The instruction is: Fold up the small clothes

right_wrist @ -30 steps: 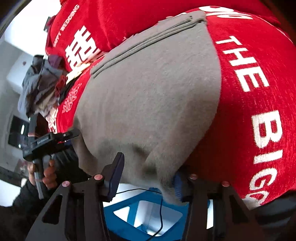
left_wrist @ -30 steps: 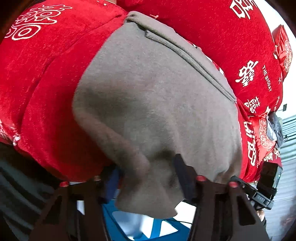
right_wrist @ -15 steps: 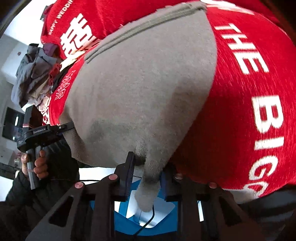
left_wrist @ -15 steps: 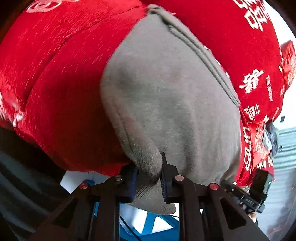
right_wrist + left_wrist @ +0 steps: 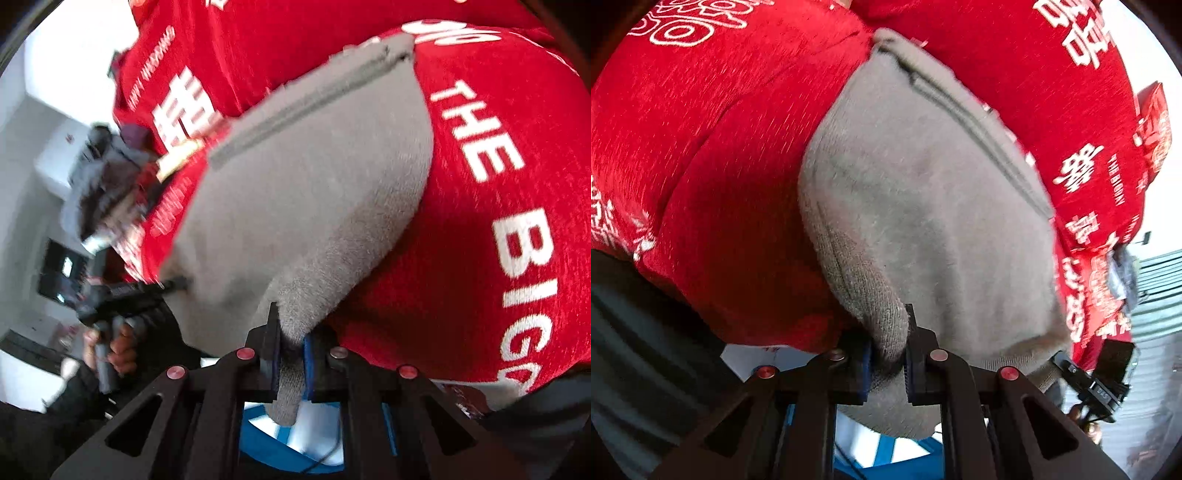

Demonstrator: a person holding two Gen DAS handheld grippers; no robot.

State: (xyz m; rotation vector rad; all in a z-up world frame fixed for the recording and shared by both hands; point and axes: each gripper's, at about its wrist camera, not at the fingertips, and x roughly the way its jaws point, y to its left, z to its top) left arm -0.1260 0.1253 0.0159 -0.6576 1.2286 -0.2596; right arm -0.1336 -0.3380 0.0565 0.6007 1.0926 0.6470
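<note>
Grey knit garment [image 5: 923, 221] lay on red cloth [image 5: 720, 147], both claws went from open to clamped on its near corners, L gripper [image 5: 888, 363] & R gripper [image 5: 290, 363], so fold prob ready to lift.

Grey knit garment [image 5: 923, 206] flat on red cloth, near corners pinched.

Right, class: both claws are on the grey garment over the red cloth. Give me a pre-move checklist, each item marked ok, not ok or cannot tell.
1. Left claw shut on grey garment: ok.
2. Right claw shut on the garment's other near corner: ok.
3. Garment flat on red cloth: ok.
4. Far hem free of snags: cannot tell.
5. Clothes pile away from garment: ok.
</note>
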